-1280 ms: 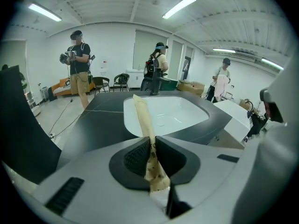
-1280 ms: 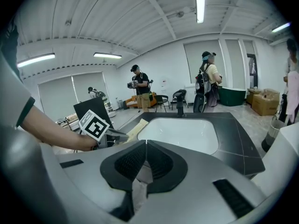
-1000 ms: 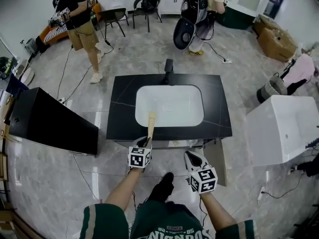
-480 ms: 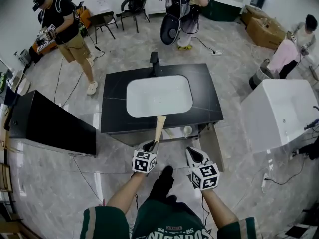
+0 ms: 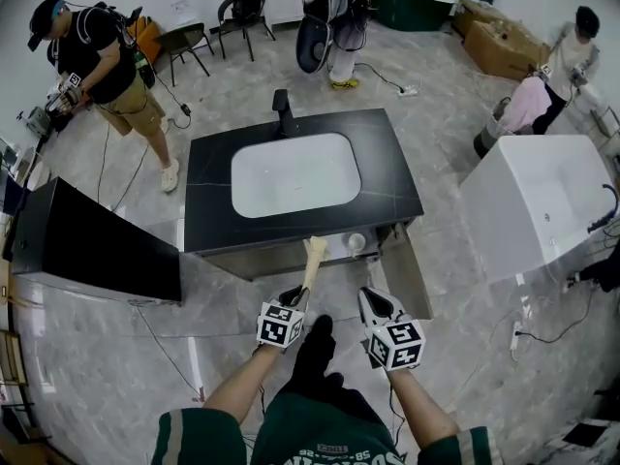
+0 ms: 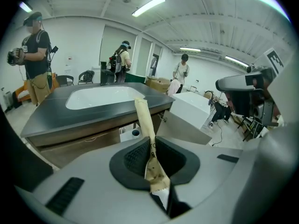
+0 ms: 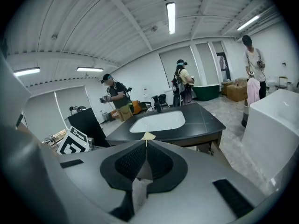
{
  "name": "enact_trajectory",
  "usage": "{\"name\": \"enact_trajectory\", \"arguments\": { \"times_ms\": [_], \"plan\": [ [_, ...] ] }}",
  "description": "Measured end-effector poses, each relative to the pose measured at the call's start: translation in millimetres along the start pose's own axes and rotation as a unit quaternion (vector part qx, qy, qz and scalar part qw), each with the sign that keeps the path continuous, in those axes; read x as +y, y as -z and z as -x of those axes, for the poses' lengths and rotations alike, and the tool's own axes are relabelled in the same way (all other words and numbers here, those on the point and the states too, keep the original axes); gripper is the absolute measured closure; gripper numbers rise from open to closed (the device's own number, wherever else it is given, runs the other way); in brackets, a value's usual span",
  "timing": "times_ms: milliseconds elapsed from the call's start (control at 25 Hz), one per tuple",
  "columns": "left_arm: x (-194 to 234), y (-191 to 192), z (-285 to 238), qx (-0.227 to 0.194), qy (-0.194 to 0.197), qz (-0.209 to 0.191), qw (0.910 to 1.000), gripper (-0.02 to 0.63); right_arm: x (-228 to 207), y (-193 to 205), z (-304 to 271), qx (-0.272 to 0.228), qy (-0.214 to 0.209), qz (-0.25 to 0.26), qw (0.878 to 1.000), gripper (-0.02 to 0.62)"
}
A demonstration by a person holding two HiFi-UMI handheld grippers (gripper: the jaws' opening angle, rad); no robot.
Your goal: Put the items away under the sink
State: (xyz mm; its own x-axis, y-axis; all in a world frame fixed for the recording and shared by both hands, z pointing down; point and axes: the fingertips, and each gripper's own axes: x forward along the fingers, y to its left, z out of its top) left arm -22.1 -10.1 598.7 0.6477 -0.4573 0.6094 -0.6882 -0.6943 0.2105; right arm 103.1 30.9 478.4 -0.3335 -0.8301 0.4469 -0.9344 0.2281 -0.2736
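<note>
over the last second the long tan paper packet (image 5: 312,260), pinched in the left gripper (image 5: 295,296), has dropped from over the basin to the open front of the black-topped sink cabinet (image 5: 208,211). the right gripper (image 5: 373,303) is closed on a thin pale slip (image 7: 147,136). stowing looks imminent.

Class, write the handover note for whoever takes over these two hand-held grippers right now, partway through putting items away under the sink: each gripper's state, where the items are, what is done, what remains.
Left gripper: shut on a long beige packet that points toward the vanity.
Right gripper: shut on a thin flat item; only its tan tip shows.
The cabinet door below the sink stands open, and a white round item sits inside.
Done: both items are in hand, in front of the cabinet.
Left: place both inside and release.
</note>
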Motion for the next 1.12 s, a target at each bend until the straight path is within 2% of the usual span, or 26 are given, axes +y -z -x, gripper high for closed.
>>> {"name": "enact_trajectory", "arguments": {
  "times_ms": [120, 240, 400, 560, 840, 1120],
  "plan": [
    [-1.2, 19.0, -9.3, 0.009, 0.01, -0.005, 0.9999, 0.56, -6.3, 13.6, -6.3, -0.004, 0.005, 0.004, 1.0, 0.552],
    [4.6, 35.9, -26.6, 0.017, 0.02, -0.003, 0.9996, 0.56, -15.1, 23.8, -19.4, -0.005, 0.008, 0.038, 0.999, 0.552],
    [19.1, 63.4, -62.6, 0.02, 0.026, 0.008, 0.9994, 0.561, -32.4, 45.3, -40.3, -0.007, 0.013, 0.069, 0.998, 0.552],
    [33.0, 86.7, -113.5, 0.013, 0.028, 0.023, 0.9993, 0.561, -61.4, 73.0, -62.4, -0.021, 0.019, 0.071, 0.997, 0.552],
    [60.3, 115.8, -222.5, -0.034, 0.028, 0.047, 0.9979, 0.561, -112.6, 158.3, -129.3, -0.025, 0.02, 0.068, 0.997, 0.552],
    [79.8, 163.2, -334.8, -0.05, 0.014, 0.051, 0.9974, 0.561, -169.4, 242.5, -190.5, -0.05, 0.023, 0.056, 0.997, 0.552]
  ]
}}
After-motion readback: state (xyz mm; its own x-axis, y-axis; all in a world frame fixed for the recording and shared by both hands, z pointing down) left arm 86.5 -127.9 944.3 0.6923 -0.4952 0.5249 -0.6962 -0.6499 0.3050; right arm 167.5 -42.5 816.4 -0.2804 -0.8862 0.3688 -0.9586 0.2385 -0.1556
